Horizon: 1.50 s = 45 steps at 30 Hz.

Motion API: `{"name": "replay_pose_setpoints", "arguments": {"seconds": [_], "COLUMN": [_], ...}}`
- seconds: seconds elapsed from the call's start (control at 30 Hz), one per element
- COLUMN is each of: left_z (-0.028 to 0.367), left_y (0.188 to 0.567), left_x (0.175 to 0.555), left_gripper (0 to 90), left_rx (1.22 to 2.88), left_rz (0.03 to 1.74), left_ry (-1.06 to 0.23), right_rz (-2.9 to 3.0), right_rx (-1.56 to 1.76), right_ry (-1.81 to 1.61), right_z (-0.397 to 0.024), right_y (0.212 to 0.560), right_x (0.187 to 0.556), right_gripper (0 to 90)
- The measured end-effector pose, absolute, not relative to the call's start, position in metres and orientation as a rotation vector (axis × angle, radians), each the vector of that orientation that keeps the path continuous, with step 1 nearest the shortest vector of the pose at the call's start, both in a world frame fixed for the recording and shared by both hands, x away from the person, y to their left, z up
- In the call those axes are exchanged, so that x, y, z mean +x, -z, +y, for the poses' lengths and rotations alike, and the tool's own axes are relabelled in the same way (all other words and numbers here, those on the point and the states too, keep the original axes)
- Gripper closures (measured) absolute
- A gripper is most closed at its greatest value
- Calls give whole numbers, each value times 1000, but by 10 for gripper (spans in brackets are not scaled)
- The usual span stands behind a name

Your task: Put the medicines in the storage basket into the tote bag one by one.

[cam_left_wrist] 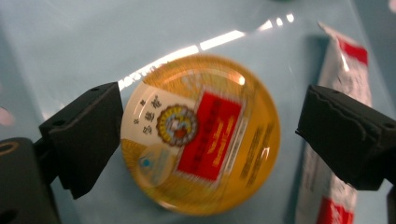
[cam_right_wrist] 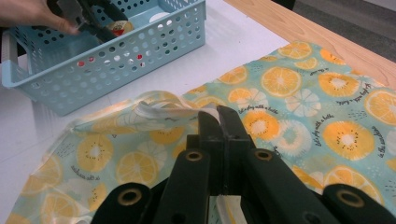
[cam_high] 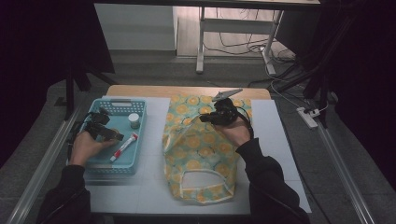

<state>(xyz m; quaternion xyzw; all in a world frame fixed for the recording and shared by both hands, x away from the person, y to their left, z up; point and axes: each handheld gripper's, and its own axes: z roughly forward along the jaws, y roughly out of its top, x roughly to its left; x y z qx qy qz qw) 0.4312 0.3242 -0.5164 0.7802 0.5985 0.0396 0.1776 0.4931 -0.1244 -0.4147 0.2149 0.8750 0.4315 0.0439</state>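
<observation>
Left tool over the tin, right tool on the bag

Your left tool (cam_left_wrist: 208, 133) stands wide astride the round tin (cam_left_wrist: 201, 135) in the blue basket (cam_high: 95, 163); the tube (cam_left_wrist: 334, 140) crowds it at 3 o'clock. Your right tool (cam_right_wrist: 217, 119) is pinched on the orange-print bag (cam_right_wrist: 299, 107); bare worktop (cam_high: 152, 186) lies between.

My left gripper (cam_left_wrist: 205, 135): black fingers (cam_left_wrist: 86, 135). Between them a round tin (cam_left_wrist: 201, 133), golden yellow, with a red label panel, a cream patch bearing dark characters and a small round emblem. Beside it a tube (cam_left_wrist: 334, 154), white with red bands. Basket (cam_high: 95, 161) light blue, perforated walls. Inside it a small jar (cam_high: 134, 120), greyish with a white top. My right gripper (cam_right_wrist: 218, 122) black, brass-coloured rivets. Bag (cam_high: 205, 144): pale turquoise cloth, orange and yellow citrus slices, white slices too, small dark script, cream trim at the handle opening. Worktop (cam_high: 280, 140) white sheet over a light wood edge. My sleeves (cam_high: 266, 172) black.
</observation>
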Motion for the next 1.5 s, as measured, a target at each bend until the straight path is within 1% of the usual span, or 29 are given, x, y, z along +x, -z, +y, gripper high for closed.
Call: {"name": "replay_pose_setpoints", "arguments": {"seconds": [0.1,0.2,0.23,0.47,0.67,1.0,1.5], "left_z": [323,322,322,323,324,318,289], "left_y": [518,520,520,518,505,482,453], "left_x": [429,428,428,428,425,414,395], "left_gripper": [98,184,193,201,201,201,202], "left_rx": [2257,2288,2286,2252,2213,2136,2152], "left_rz": [1681,1686,1685,1697,1670,1549,1381], "left_ry": [-110,-110,-113,-106,-147,-157,-187], "right_rz": [2675,2674,2674,2671,2663,2663,2654], "right_rx": [657,655,656,667,664,669,688], "right_ry": [-1319,-1320,-1319,-1317,-1318,-1338,-1348], "right_z": [-124,-124,-124,-126,-127,-128,-130], "right_y": [415,415,415,416,416,416,418], "right_x": [493,493,493,494,494,496,499], "right_gripper": [900,900,900,900,900,900,900]}}
